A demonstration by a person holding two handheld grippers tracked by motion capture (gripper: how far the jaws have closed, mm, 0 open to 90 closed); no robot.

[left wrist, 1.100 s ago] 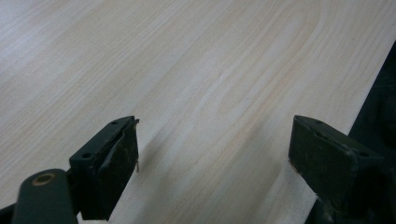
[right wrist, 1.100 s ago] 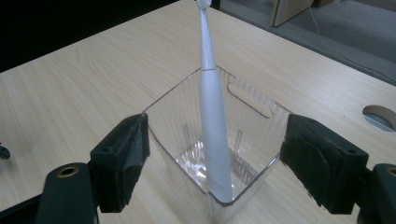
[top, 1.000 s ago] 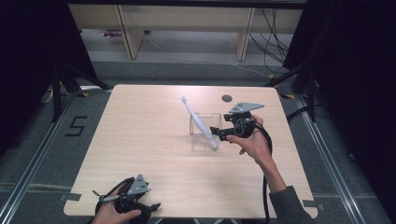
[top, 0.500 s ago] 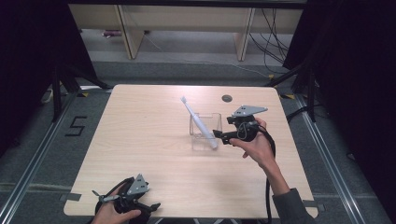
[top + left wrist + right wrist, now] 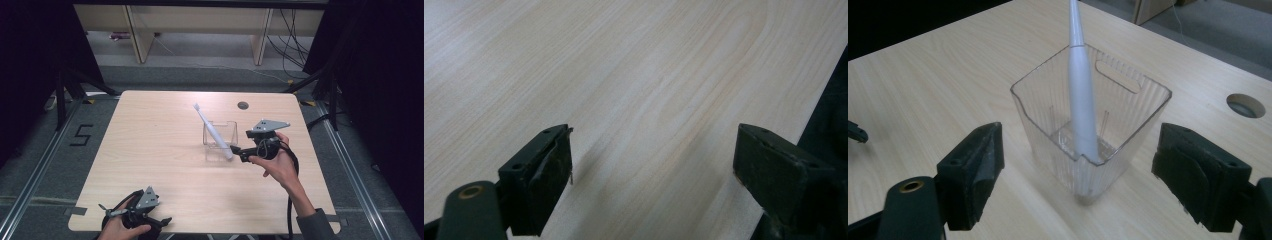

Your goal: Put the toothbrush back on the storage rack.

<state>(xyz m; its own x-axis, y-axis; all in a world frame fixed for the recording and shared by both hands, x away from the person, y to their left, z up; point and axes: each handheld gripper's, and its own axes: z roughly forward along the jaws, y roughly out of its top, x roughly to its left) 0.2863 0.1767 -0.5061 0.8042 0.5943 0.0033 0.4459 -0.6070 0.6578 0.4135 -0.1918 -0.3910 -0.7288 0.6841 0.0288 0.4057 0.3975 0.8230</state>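
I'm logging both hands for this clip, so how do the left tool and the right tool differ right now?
The left tool sits at the table's near edge over bare wood; the right tool is farther in, beside the clear holder. The right tool faces the holder with the white toothbrush leaning in it; the left faces nothing. Both are open and hold nothing.

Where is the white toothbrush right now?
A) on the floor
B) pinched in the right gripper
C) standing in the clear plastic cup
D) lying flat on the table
C: the white toothbrush stands tilted inside the clear plastic cup, its base on the cup's bottom, while the right gripper is open on either side of the cup, gripping nothing.
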